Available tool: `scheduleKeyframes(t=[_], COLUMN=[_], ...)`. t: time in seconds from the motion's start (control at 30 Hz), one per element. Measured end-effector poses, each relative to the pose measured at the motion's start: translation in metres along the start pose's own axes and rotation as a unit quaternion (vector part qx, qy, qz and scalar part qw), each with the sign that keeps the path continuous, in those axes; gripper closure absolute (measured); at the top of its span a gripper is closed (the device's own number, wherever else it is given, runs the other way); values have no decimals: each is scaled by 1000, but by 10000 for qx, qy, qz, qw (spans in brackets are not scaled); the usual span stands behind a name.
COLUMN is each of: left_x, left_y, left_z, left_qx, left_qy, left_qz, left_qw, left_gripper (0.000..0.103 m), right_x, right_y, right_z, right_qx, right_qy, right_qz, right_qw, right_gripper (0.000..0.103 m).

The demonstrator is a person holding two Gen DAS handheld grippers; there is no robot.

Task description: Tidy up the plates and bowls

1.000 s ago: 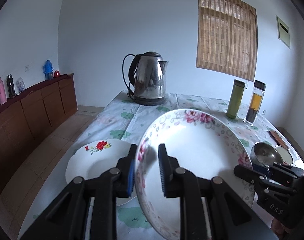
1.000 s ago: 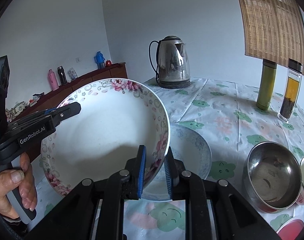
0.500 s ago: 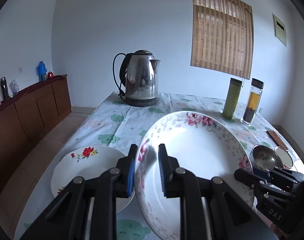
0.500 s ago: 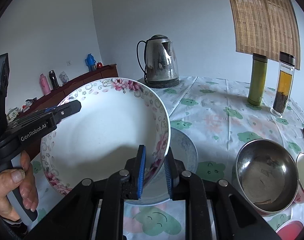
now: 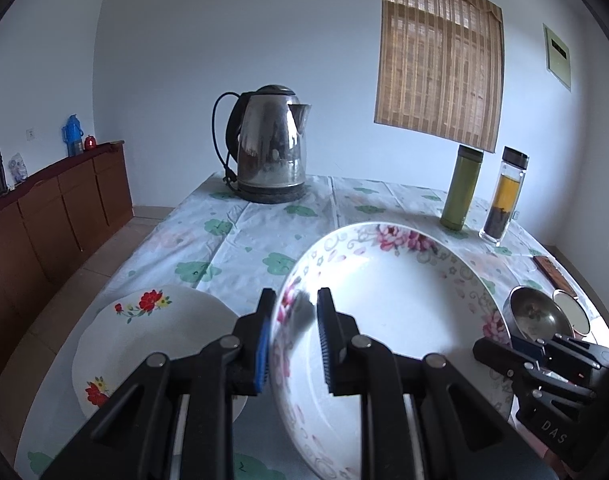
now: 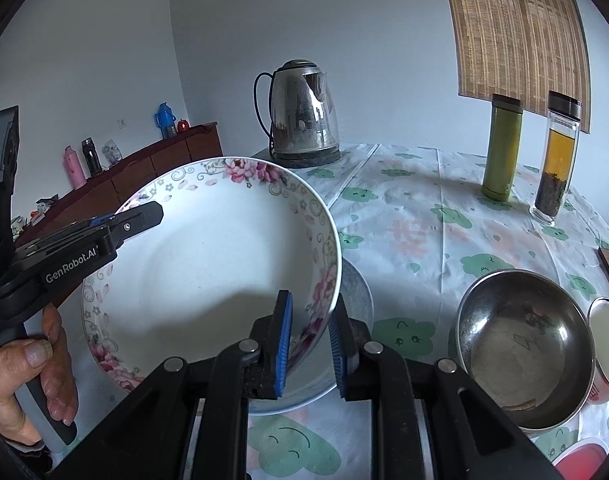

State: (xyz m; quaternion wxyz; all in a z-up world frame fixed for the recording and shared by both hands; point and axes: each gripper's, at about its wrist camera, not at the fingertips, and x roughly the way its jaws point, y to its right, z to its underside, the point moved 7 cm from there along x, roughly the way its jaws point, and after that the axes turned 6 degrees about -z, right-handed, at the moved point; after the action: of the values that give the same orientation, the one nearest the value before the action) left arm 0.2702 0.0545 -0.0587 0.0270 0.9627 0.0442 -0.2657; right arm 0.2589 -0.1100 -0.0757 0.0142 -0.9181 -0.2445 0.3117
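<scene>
A large white bowl with pink flowers on its rim is held in the air between both grippers. My left gripper is shut on its left rim. My right gripper is shut on its right rim. A white plate with red flowers lies on the table to the left, below the bowl. A pale blue-grey plate lies under the bowl in the right wrist view. A steel bowl sits on the table to the right.
A steel kettle stands at the table's far end. A green flask and a glass tea bottle stand at the far right. A red-rimmed cup sits beside the steel bowl. A wooden sideboard runs along the left wall.
Both grippers and the flowered bowl have drawn back toward the near end of the table and dropped a little. The grip on both rims is unchanged.
</scene>
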Motion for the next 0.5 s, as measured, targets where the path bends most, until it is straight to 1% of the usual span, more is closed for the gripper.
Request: scheduleKeyframes(t=[0.3, 0.5], left_x=[5, 14], left_y=[2, 4], left_z=[2, 5], left_qx=[40, 90], left_qy=[-4, -104], left_qz=[71, 77], left_qw=[10000, 9999], left_gripper=[86, 86], right_x=[3, 5], right_y=[6, 7], right_z=[2, 4], right_qx=[40, 36], right_qy=[-37, -77], right_qz=[88, 171], right_qw=[9999, 9998], right_gripper=[84, 84])
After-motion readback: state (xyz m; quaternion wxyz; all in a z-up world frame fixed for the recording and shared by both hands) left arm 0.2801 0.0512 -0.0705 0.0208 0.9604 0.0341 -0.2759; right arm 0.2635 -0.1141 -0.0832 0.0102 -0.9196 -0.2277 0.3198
